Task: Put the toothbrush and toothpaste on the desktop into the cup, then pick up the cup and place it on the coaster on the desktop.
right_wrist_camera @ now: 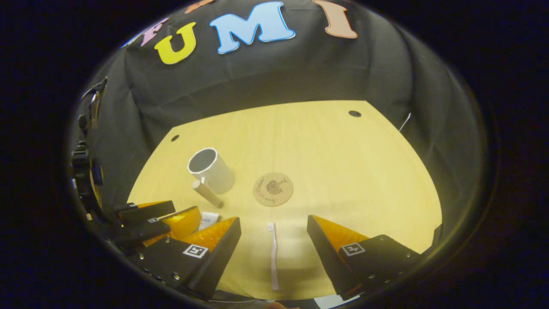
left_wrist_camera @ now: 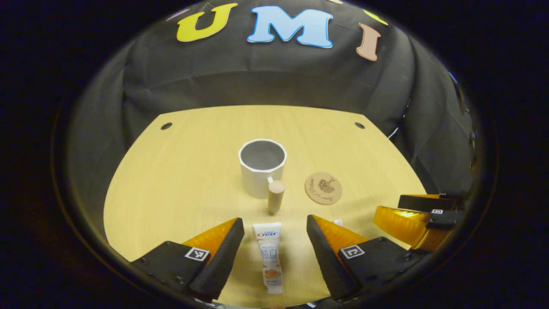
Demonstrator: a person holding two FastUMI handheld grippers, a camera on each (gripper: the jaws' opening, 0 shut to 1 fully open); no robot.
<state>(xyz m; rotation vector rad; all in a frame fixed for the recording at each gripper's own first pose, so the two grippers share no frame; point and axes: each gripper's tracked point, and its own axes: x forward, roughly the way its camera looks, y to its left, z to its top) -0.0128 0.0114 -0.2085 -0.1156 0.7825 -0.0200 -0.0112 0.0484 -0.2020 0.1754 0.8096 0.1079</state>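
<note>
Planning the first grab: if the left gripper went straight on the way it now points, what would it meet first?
Probably the toothpaste, lying flat between the open left gripper fingers. Beyond it stands the cup with its wooden handle; depth is uncertain.

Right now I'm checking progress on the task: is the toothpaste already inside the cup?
No: in the left gripper view the toothpaste tube lies flat on the desktop between the open fingers, and the white cup is empty.

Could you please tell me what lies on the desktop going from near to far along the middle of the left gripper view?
Toothpaste → wooden cup handle → white cup → far desktop edge.
</note>
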